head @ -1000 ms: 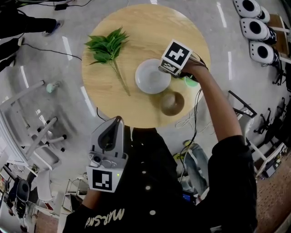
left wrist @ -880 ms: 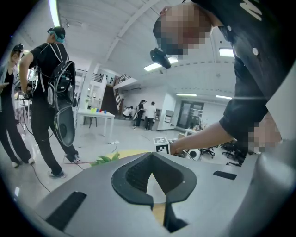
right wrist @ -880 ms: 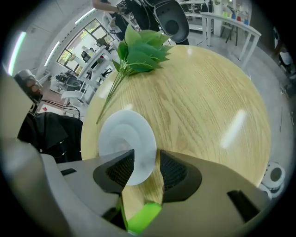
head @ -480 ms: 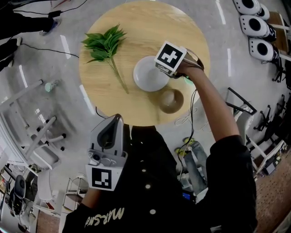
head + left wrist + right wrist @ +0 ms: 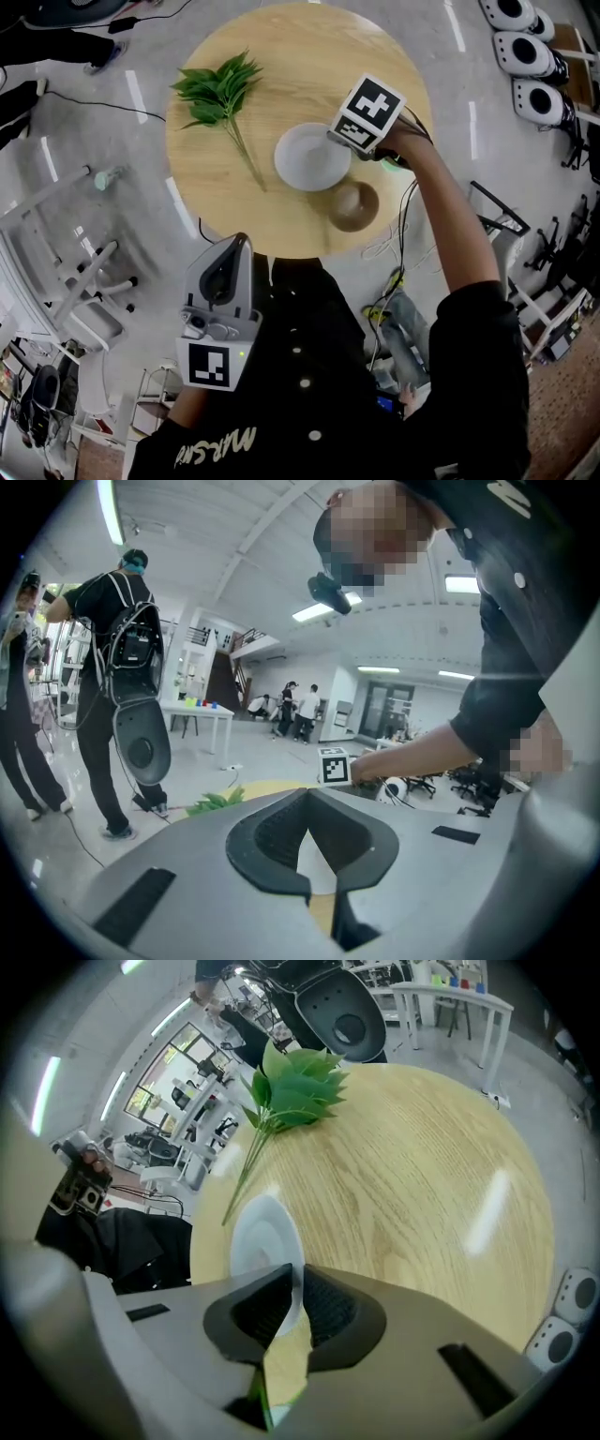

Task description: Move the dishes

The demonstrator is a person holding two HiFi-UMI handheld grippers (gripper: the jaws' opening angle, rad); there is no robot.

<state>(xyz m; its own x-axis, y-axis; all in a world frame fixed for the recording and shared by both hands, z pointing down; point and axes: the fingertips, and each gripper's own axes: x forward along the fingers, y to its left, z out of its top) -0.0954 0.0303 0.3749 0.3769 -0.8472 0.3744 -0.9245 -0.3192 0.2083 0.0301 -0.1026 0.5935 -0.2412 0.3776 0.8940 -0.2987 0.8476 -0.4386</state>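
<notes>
A white plate point(image 5: 309, 157) lies near the middle of the round wooden table point(image 5: 281, 47), with a brown bowl point(image 5: 354, 206) just beside it toward me. My right gripper point(image 5: 344, 148) points steeply down at the plate's right rim. In the right gripper view the plate point(image 5: 258, 1237) has its rim running between the pads of that gripper point(image 5: 292, 1274); its jaws have just been closing and now pinch the rim. My left gripper point(image 5: 242, 246) hangs off the table's near edge by my body, shut and empty point(image 5: 306, 799).
A leafy green sprig point(image 5: 220, 89) lies on the table's far left part, and shows beyond the plate in the right gripper view point(image 5: 295, 1087). White office chairs point(image 5: 525, 56) stand at the top right, a white frame point(image 5: 75, 281) on the floor at left. People point(image 5: 112, 667) stand farther off.
My right gripper has stayed at the plate's right rim with only a slight shift. Plate, bowl and sprig lie where they were. The left gripper has not moved.
</notes>
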